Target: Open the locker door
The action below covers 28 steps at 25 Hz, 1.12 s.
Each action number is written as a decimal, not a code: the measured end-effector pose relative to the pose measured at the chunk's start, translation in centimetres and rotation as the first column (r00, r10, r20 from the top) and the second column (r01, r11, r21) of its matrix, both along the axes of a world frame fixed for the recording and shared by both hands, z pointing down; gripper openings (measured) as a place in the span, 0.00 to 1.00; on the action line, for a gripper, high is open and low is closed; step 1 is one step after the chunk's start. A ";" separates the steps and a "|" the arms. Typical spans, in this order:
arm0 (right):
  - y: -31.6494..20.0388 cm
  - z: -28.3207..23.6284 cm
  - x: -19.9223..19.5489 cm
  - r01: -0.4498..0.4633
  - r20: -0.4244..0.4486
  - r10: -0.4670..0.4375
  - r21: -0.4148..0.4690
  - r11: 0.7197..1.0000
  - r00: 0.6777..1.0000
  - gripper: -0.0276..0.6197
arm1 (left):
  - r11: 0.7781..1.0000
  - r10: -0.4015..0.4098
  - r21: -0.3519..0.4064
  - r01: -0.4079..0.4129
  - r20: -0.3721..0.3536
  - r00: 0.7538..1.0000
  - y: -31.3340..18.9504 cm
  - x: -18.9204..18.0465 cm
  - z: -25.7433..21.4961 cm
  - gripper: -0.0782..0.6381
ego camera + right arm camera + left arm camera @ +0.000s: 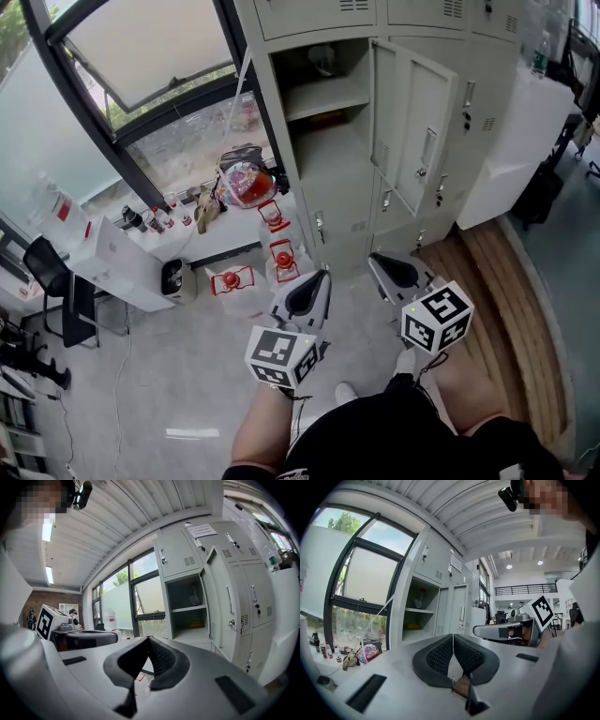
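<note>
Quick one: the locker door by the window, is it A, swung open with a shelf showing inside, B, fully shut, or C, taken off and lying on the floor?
A: the locker door stands swung out from its compartment, and the shelf inside is in plain view.

Pale grey locker door [409, 112] — swung open, upright, hinged right — vertical handle [427, 152] near free edge.

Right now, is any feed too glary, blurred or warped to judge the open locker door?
No. Head view: sharp and evenly lit, the open locker door plain, lines only bowed toward the edges. Left gripper view: heavy fisheye, dark corners, window bright but not blown out, shut left tongs slightly soft. Right gripper view: same fisheye, shut right tongs soft, door readable.
</note>
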State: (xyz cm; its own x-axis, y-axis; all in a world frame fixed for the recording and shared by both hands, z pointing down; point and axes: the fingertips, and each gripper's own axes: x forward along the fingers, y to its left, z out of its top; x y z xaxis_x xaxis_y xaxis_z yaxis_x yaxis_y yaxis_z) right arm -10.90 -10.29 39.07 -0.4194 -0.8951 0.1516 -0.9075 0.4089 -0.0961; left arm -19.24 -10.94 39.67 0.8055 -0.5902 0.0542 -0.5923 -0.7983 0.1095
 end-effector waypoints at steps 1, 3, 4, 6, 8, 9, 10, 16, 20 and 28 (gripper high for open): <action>0.0 -0.1 -0.1 0.000 -0.002 0.000 0.000 1.000 1.000 0.13 | 1.000 0.000 0.001 0.000 -0.002 1.000 0.0 0.0 -0.1 0.14; 0.0 -0.2 -0.2 0.003 -0.006 -0.003 0.003 1.000 1.000 0.13 | 1.000 0.001 0.004 -0.001 -0.003 1.000 0.0 -0.1 -0.2 0.14; -0.1 -0.3 -0.3 0.004 -0.008 -0.004 0.005 1.000 1.000 0.13 | 1.000 0.001 0.005 -0.001 -0.004 1.000 0.0 -0.1 -0.3 0.14; -0.1 -0.4 -0.4 0.005 -0.010 -0.005 0.006 1.000 1.000 0.13 | 1.000 0.001 0.009 -0.001 -0.004 1.000 -0.1 -0.3 -0.5 0.14; -0.2 -0.4 -0.5 0.004 -0.008 -0.004 0.005 1.000 1.000 0.13 | 1.000 0.003 0.012 -0.003 -0.002 1.000 -0.2 -0.3 -0.6 0.14; -0.2 -0.4 -0.4 0.004 -0.007 -0.004 0.005 1.000 1.000 0.13 | 1.000 0.004 0.012 -0.004 0.000 1.000 -0.2 -0.3 -0.6 0.14; -0.2 -0.4 -0.4 0.003 -0.007 -0.003 0.004 1.000 1.000 0.13 | 1.000 0.005 0.011 -0.005 0.001 1.000 -0.2 -0.3 -0.5 0.14; -0.2 0.1 -0.2 -0.002 -0.003 0.002 -0.001 1.000 1.000 0.13 | 1.000 0.014 0.008 -0.014 0.011 1.000 -0.1 0.0 -0.1 0.14; -0.2 0.2 -0.2 -0.003 -0.002 0.003 -0.005 1.000 1.000 0.13 | 1.000 0.017 0.008 -0.017 0.014 1.000 -0.2 0.1 -0.2 0.14; -0.5 0.1 -0.1 -0.002 -0.004 0.002 -0.003 1.000 1.000 0.13 | 1.000 0.019 0.012 -0.019 0.016 1.000 -0.5 0.2 -0.4 0.14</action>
State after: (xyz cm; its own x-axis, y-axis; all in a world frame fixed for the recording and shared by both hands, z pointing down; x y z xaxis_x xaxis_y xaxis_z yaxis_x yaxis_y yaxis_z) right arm -10.97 -10.83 39.15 -0.4170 -0.8954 0.1561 -0.9087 0.4068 -0.0939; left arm -19.05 -11.45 39.29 0.8155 -0.5757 0.0597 -0.5787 -0.8104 0.0908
